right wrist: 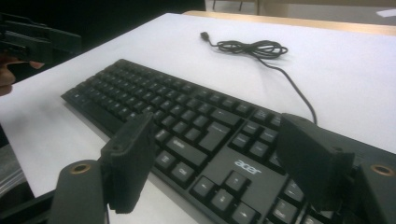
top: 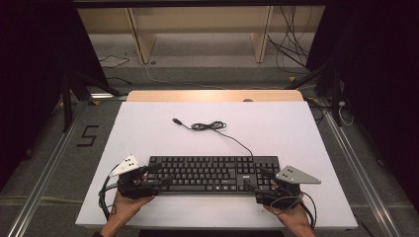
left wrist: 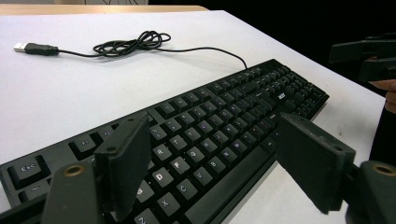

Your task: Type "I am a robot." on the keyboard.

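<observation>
A black Acer keyboard [top: 212, 174] lies along the near part of the white tabletop [top: 276, 128]. Its cable runs back to a loose coil [top: 208, 126] and ends in a USB plug [top: 176, 120]. My left gripper [top: 160, 175] is open at the keyboard's left end. In the left gripper view [left wrist: 212, 126], one jaw hangs over the back key rows [left wrist: 243, 100] and the other by the front edge. My right gripper [top: 258, 180] is open at the right end. In the right gripper view [right wrist: 215, 123], its jaws stand over the keys [right wrist: 154, 98] near the logo. Neither holds anything.
A wooden strip [top: 215, 95] borders the table's far edge. Beyond it stand a shelf frame [top: 197, 34] and floor cables [top: 291, 44]. Dark stands flank both sides. A "5" mark [top: 88, 136] is on the floor at left.
</observation>
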Tool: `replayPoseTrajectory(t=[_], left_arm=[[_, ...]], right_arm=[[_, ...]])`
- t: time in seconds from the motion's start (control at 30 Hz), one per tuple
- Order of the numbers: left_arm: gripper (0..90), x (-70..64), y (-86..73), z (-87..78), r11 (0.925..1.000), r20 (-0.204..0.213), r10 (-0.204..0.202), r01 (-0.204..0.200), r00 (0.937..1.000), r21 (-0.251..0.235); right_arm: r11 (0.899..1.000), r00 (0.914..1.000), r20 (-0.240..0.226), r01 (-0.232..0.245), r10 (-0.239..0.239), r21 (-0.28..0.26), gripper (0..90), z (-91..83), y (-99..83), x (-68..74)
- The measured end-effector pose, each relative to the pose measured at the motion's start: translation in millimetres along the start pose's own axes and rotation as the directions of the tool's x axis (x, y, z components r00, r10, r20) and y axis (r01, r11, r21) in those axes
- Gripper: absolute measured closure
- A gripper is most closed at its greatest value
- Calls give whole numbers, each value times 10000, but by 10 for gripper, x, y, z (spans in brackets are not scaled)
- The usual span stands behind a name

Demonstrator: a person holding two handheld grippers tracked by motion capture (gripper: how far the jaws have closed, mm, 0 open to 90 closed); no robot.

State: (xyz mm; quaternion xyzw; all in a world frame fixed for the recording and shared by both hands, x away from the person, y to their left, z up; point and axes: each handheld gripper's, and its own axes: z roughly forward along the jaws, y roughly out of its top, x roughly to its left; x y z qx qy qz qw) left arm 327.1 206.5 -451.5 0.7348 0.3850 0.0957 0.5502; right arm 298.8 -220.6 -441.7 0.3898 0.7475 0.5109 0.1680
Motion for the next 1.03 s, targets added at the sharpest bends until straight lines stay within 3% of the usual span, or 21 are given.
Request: replayPoseTrajectory(t=[0.23,1.03], left_arm=[[261,-18,-11,14,10000,25,48,-48,10000,77],[260,1,-11,17,10000,-47,54,-54,10000,76]], right_arm=[[9999,9998,194,-108,110,-64,281,-50,-30,-33],[9998,9998,178,-110,113,-157,252,-54,-18,-25]])
